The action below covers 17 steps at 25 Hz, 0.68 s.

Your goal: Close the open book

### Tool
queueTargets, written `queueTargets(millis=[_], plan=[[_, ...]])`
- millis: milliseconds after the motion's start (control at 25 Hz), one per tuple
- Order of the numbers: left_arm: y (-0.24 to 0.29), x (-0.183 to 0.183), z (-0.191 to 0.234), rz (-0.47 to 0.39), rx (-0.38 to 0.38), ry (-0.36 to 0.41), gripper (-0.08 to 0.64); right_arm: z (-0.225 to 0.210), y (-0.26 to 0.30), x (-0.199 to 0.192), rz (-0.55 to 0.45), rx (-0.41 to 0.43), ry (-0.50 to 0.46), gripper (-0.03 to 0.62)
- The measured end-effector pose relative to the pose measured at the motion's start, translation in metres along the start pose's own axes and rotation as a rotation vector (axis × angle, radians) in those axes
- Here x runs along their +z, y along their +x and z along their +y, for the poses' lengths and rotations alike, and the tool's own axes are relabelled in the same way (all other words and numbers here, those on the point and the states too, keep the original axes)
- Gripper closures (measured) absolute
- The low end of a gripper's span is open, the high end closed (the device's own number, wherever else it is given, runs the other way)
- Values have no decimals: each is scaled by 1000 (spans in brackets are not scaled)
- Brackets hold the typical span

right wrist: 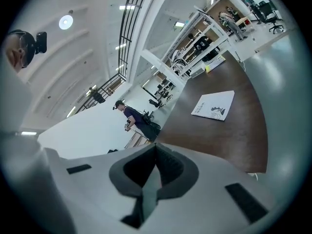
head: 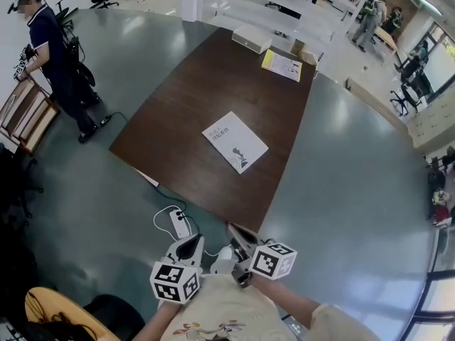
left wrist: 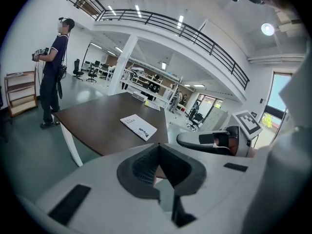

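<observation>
Jaws: both pairs are pressed together, with nothing between the pads. On your left gripper (left wrist: 158, 145) the dark pads meet in a single seam. Your right gripper (right wrist: 156, 148) shows the same, pads flush and empty.

Position: you hold both grippers close in front of your body, side by side, marker cubes facing up. The right gripper's view is tilted over to one side. Both point toward the near edge of the table (head: 213, 84), and neither touches anything on it.

Book (head: 235, 141): it lies flat near the middle of the dark brown table, closed, with the white cover up. The cover has a small dark figure and some print too small to read. It sits at an angle to the table edges and is well apart from both grippers.

Further out on the table: a yellow-and-white sheet (head: 282, 65) lies at the far end. A pale box (head: 252, 38) sits just beyond it, at the far corner.

Floor (head: 341, 169): grey and glossy. A white power strip (head: 179, 224) with its cable lies just beside the table's near edge, ahead of your left gripper.

Surroundings: a person (head: 53, 55) in dark clothes stands off the table's left side, well apart from it, holding something in both hands.
</observation>
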<state>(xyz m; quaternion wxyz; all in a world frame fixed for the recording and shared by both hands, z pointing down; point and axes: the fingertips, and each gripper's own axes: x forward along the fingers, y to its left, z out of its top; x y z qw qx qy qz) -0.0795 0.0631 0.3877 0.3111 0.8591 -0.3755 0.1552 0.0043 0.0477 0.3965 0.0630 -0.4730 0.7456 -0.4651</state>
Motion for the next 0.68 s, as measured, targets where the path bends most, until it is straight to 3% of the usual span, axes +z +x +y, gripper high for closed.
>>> queueTargets(millis=[680], plan=[[-5,7,-10,-11,-38,32,554,9,-9,0,-31,-1,-14,586]])
